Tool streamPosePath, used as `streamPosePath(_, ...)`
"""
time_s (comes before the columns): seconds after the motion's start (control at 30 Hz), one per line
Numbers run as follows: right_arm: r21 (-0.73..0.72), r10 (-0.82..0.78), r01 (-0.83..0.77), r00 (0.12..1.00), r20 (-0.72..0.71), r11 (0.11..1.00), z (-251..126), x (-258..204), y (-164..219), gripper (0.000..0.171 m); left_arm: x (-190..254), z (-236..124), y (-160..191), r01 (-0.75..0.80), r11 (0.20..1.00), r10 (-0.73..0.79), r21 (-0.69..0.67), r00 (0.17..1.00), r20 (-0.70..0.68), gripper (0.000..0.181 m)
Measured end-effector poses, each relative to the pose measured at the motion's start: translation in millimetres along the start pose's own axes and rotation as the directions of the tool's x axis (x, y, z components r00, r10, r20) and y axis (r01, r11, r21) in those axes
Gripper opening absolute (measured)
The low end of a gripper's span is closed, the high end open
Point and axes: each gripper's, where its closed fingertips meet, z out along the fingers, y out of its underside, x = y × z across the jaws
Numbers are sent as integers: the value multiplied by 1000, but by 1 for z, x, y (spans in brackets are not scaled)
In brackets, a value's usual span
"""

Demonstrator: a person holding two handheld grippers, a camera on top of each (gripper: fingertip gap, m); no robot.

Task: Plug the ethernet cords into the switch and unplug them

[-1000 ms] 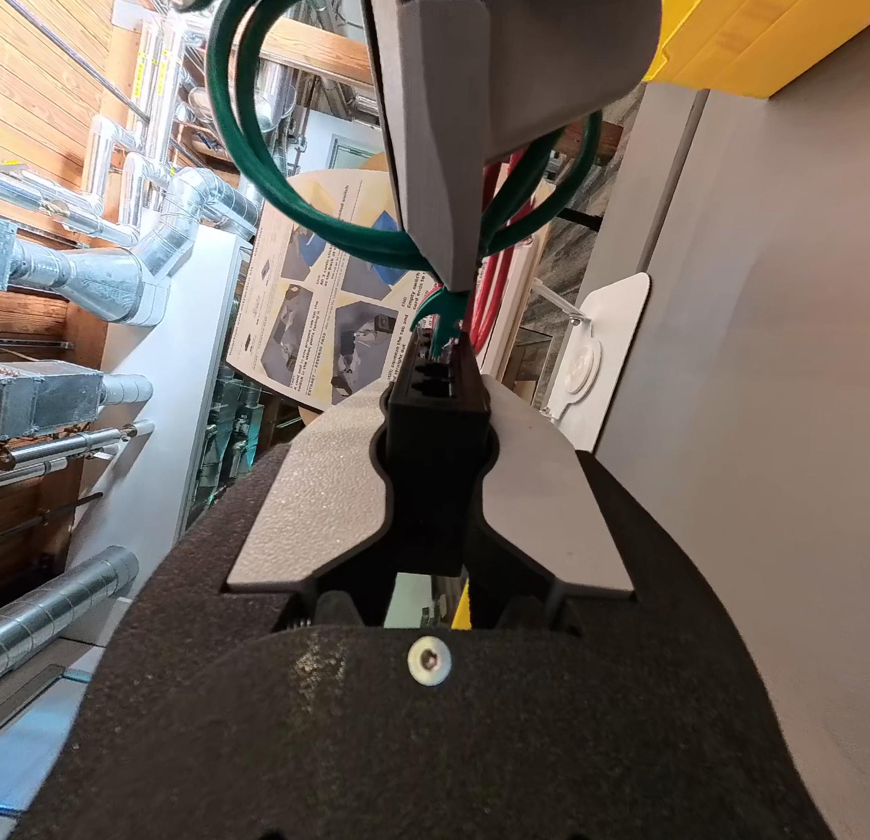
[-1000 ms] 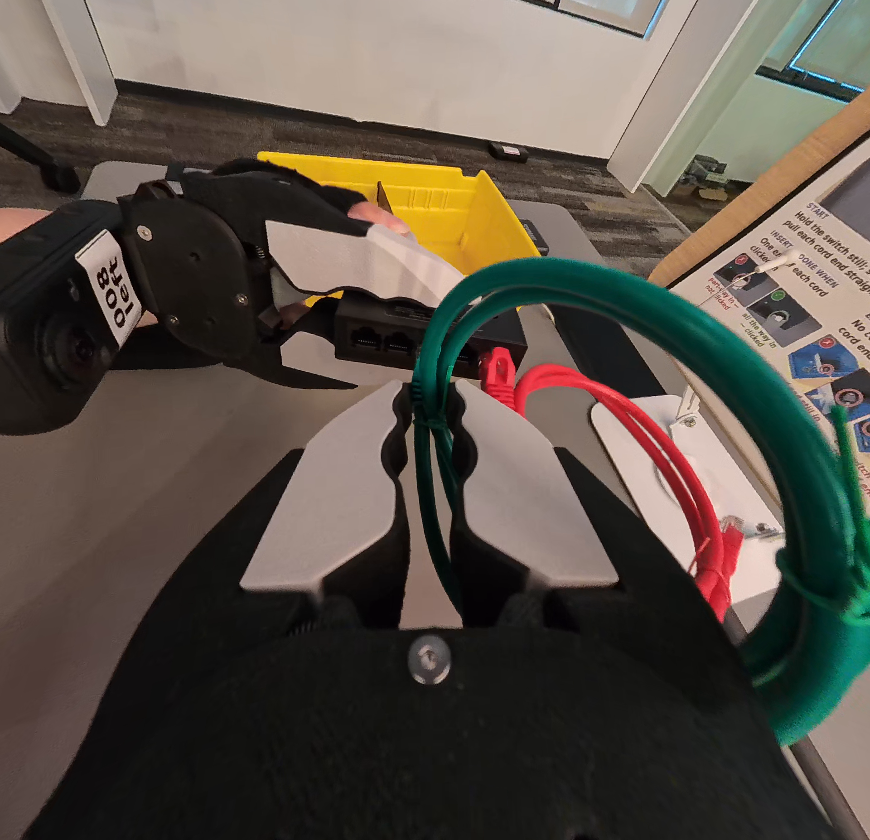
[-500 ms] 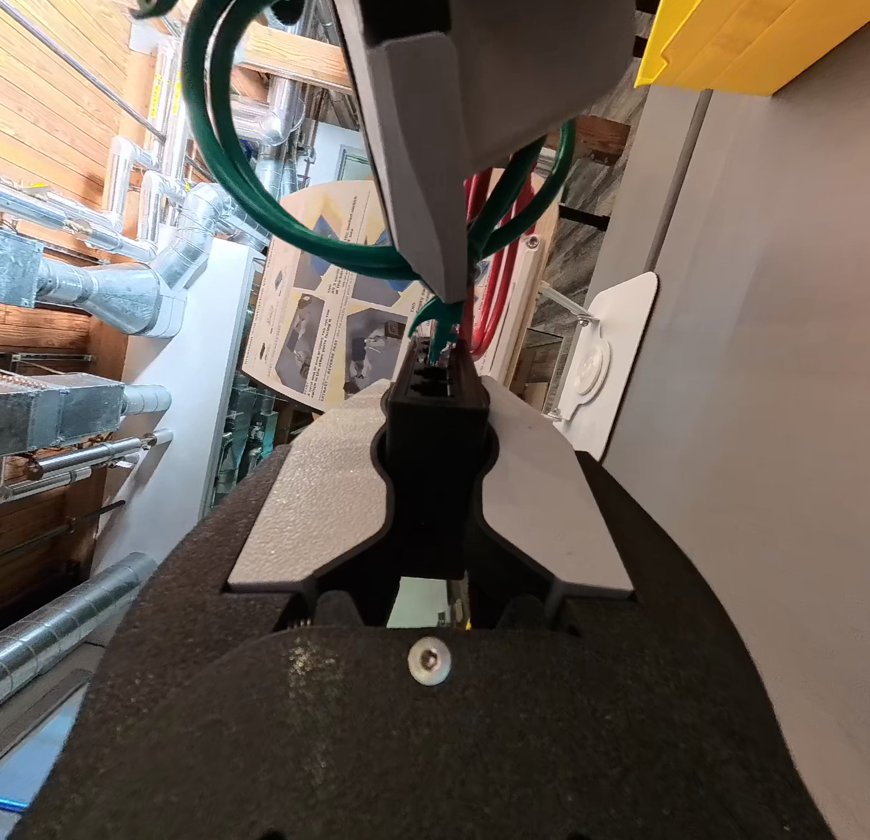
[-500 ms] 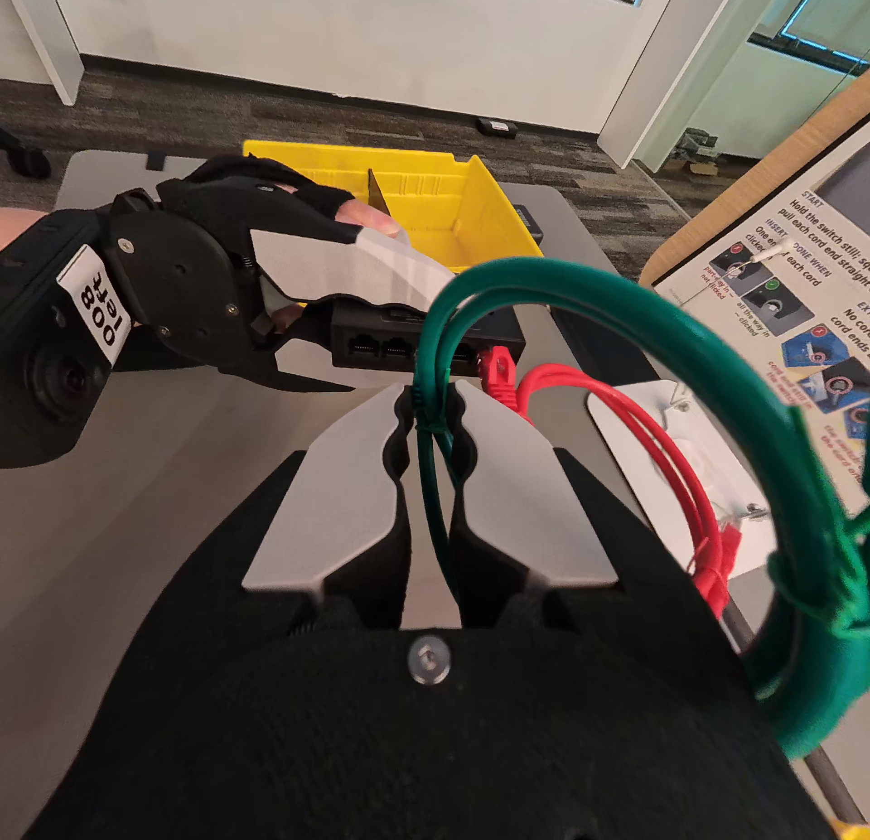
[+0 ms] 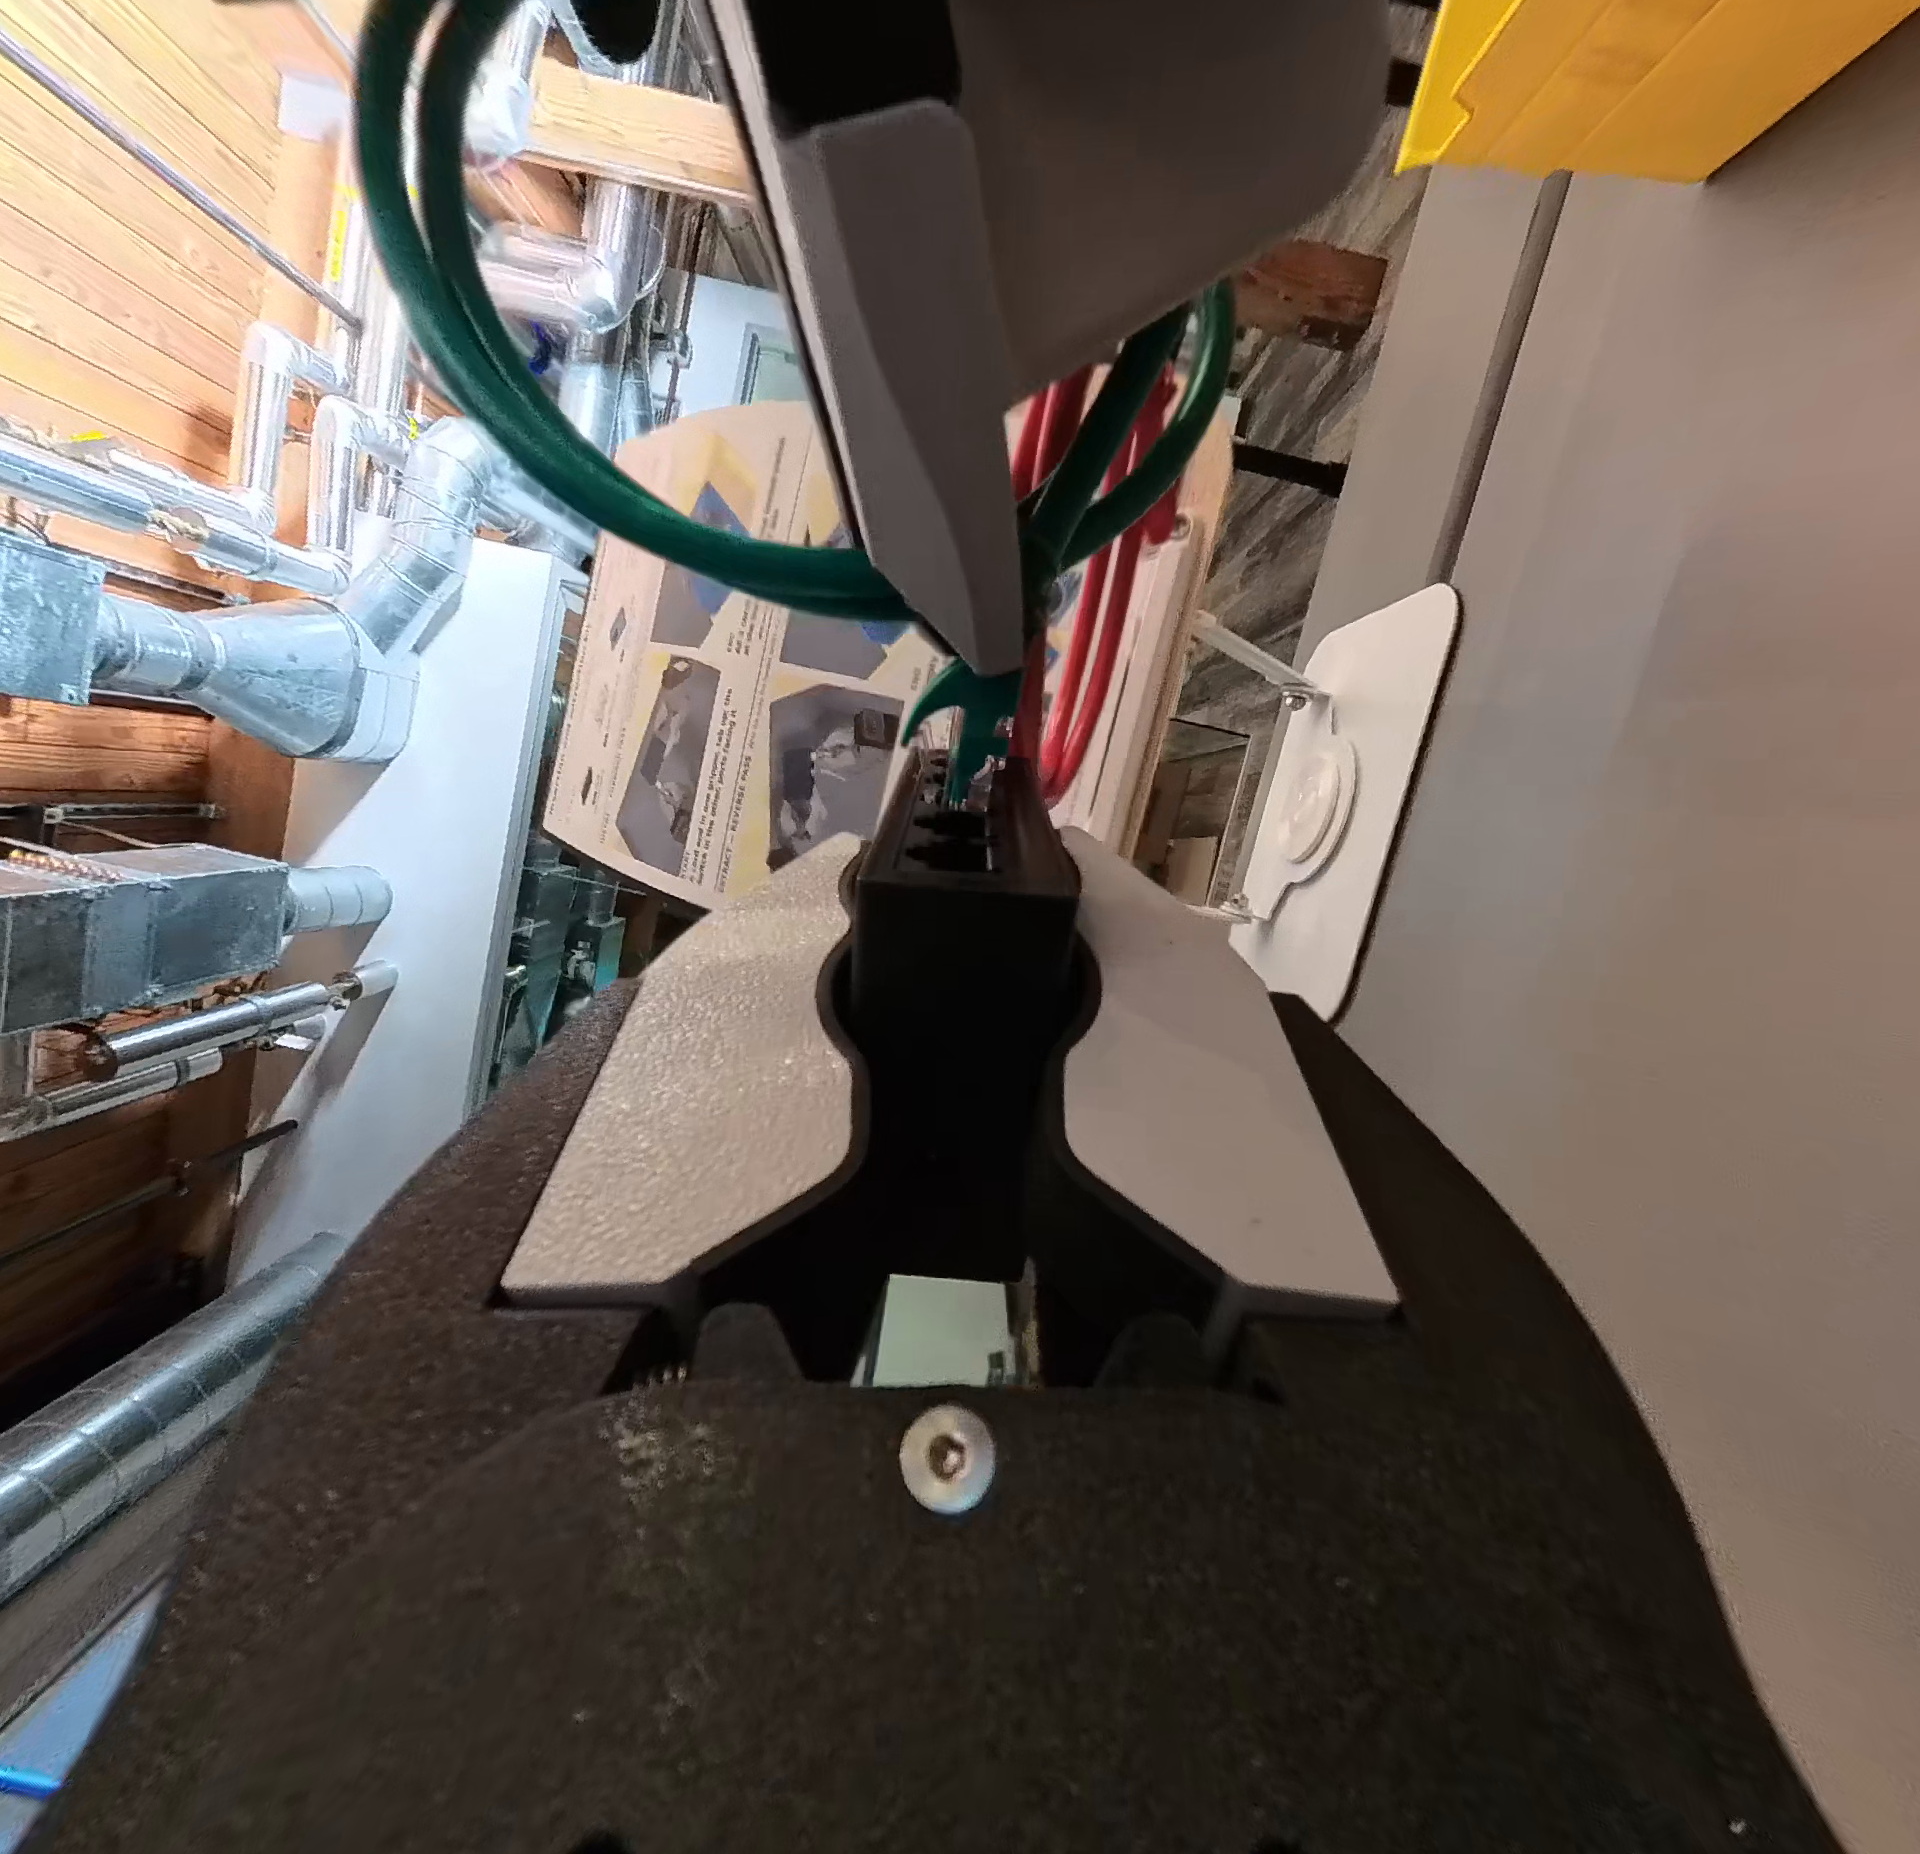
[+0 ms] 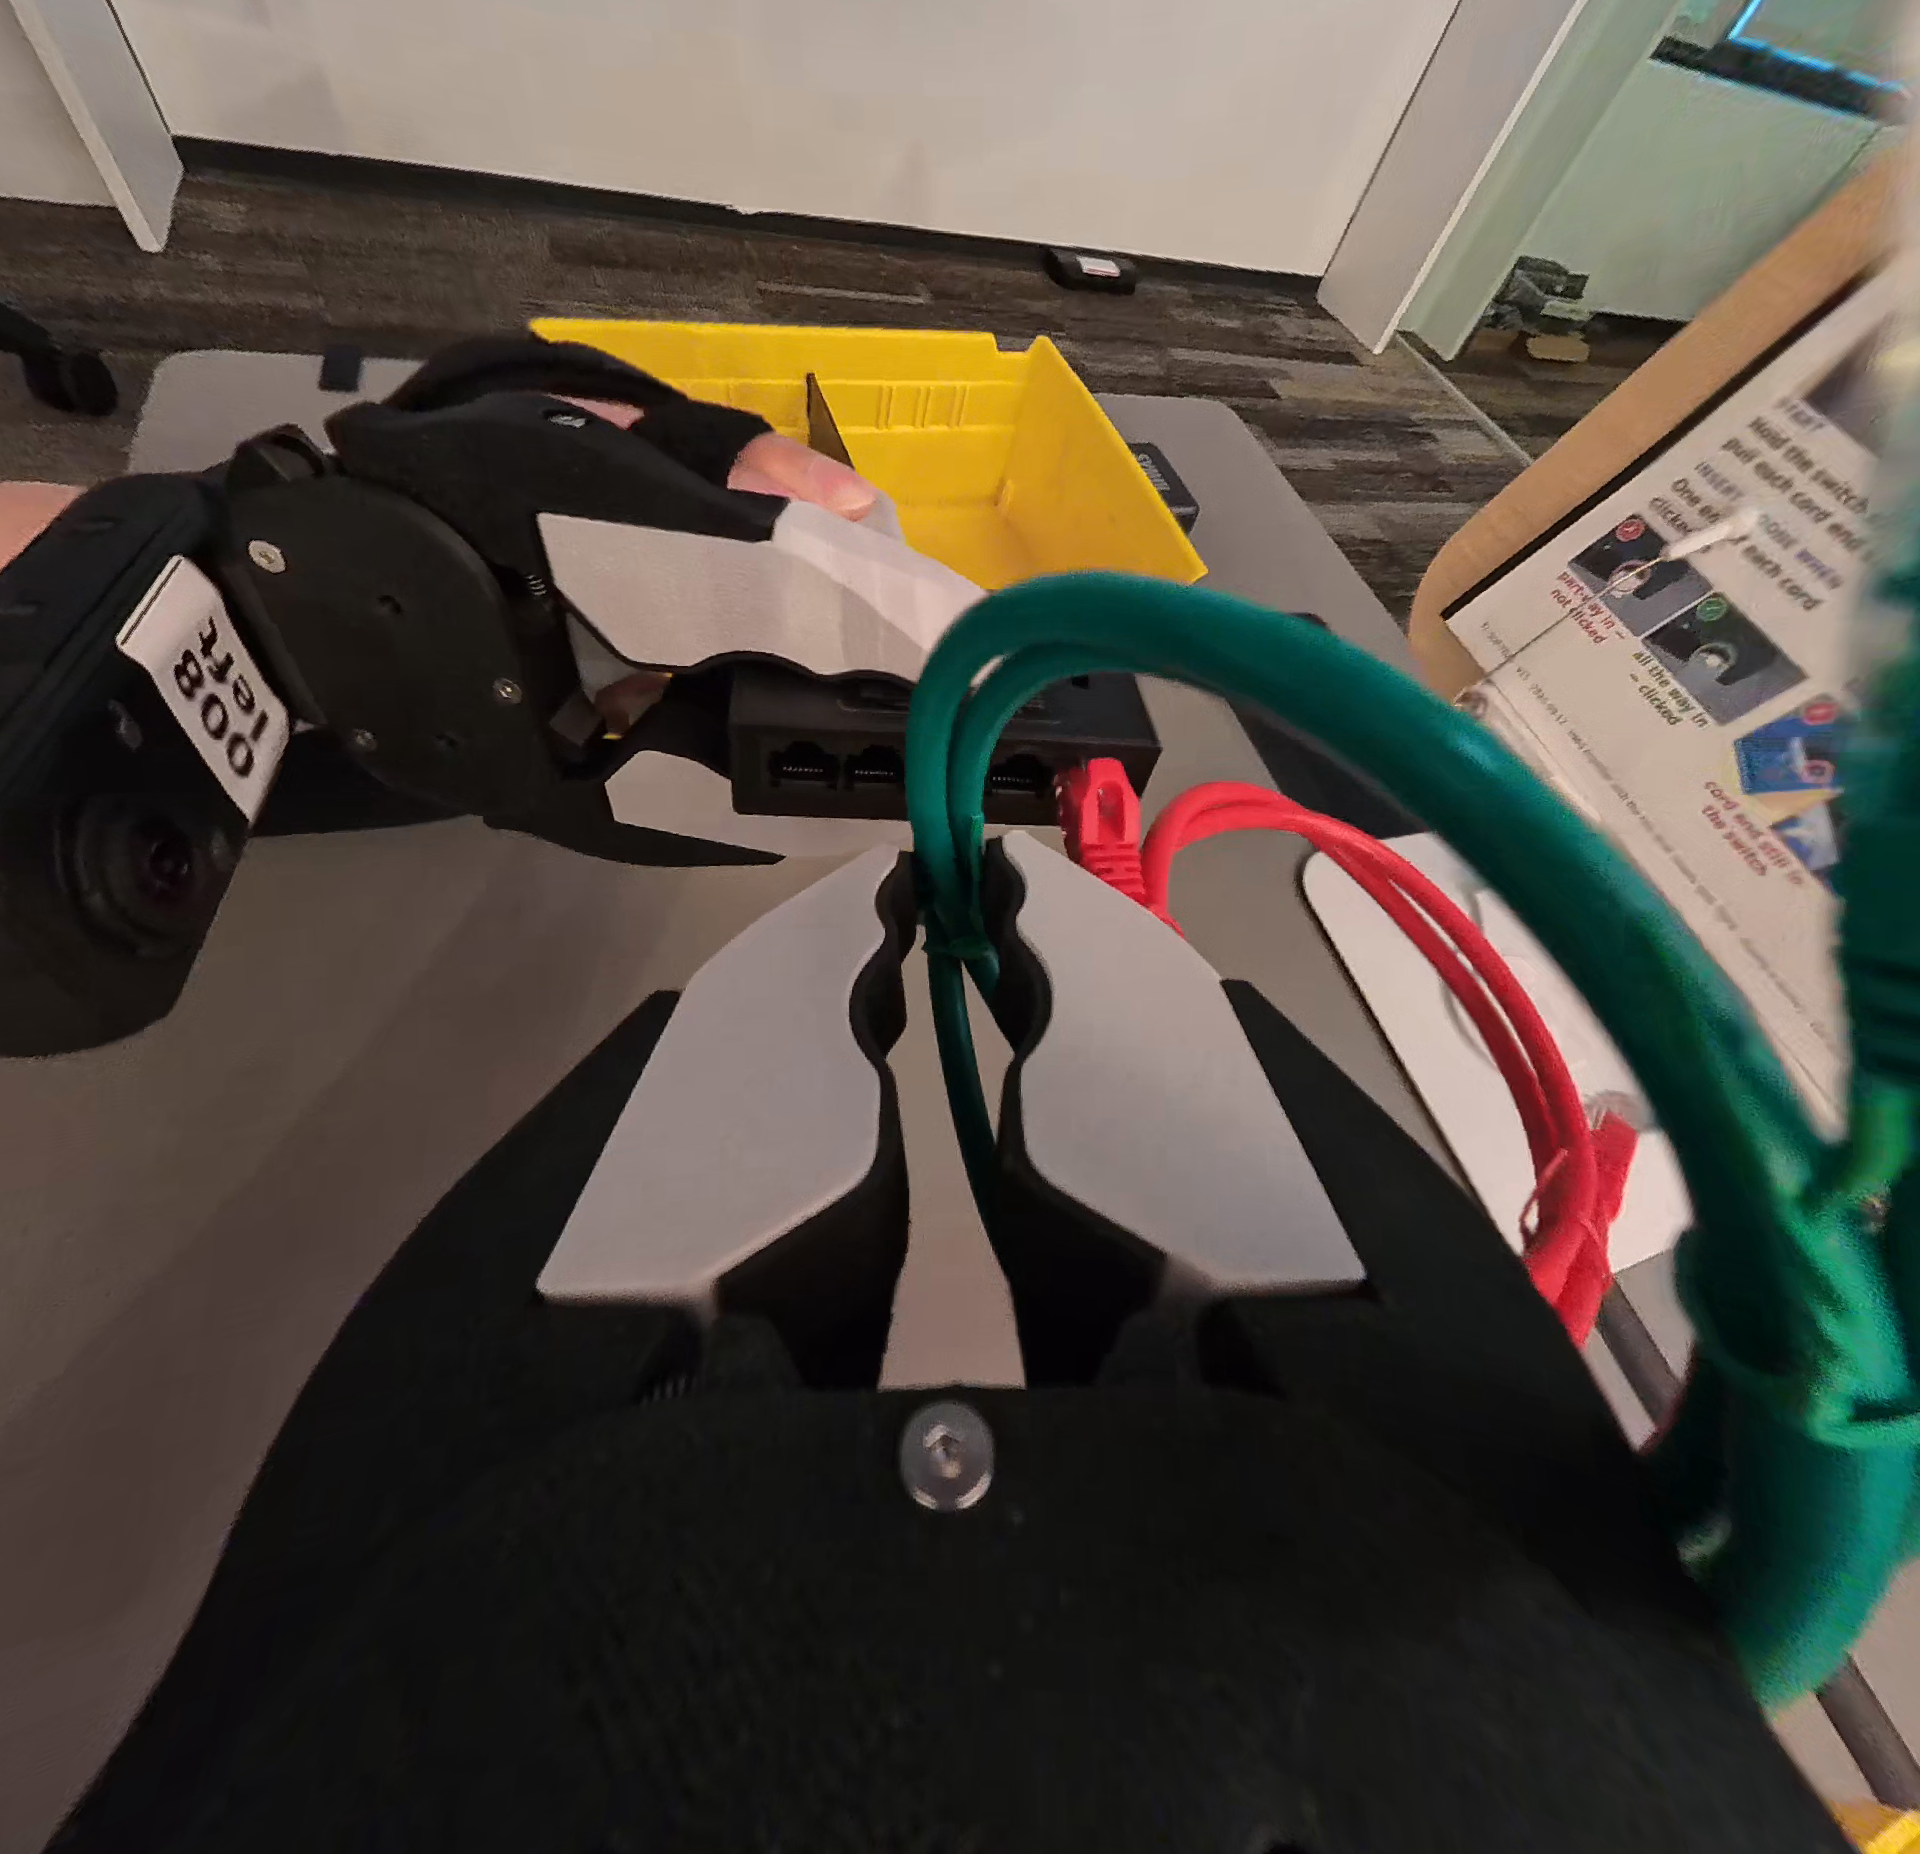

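In the left wrist view, the left gripper [image 5: 961, 869] was clamped on the black switch [image 5: 961, 1025], a green cord [image 5: 971, 755] meeting its ports. In the right wrist view, the right gripper [image 6: 951, 869] pinched that green cord [image 6: 961, 957] just before the switch [image 6: 935, 755] (a red cord [image 6: 1101, 817] was plugged in beside it) above the grey tabletop [image 6: 312, 1129].

Black switch [image 6: 940, 739], green cord [image 6: 1299, 682], red cord [image 6: 1382, 900], yellow bin [image 6: 966, 464], grey table [image 6: 260, 1129]
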Motion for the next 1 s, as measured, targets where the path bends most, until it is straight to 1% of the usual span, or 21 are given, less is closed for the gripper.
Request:
streamPosePath(0.1, -3, 11, -11, 1000, 3, 1000, -6, -1, -2, 15, -3, -1, -5, 9, 1000, -9, 11, 1000, 7, 29)
streamPosePath(0.37, -26, -11, 9, 997, -72, 1000, -4, 0, -6, 16, -7, -3, -8, -12, 1000, 12, 0, 999, 30, 29)
streamPosePath(0.53, -50, -30, 28, 999, -36, 998, -10, -8, -6, 13, -8, -6, -15, -41, 999, 40, 32, 998, 39, 30)
streamPosePath(0.63, -43, -25, 23, 998, -54, 999, -10, -7, -8, 13, -12, -5, -12, -58, 998, 57, 19, 997, 44, 30)
streamPosePath(0.73, -74, -43, 37, 996, -80, 997, -9, -8, -9, 13, -14, -6, -11, -75, 997, 73, 31, 995, 64, 30)
streamPosePath(0.87, -90, -53, 43, 991, -121, 995, -11, -9, -13, 13, -19, -5, -12, -56, 998, 52, 40, 993, 103, 31)
streamPosePath(1.0, -113, -72, 53, 983, -169, 992, -10, -9, -15, 13, -20, -4, -9, -21, 1000, 19, 20, 994, 109, 32)
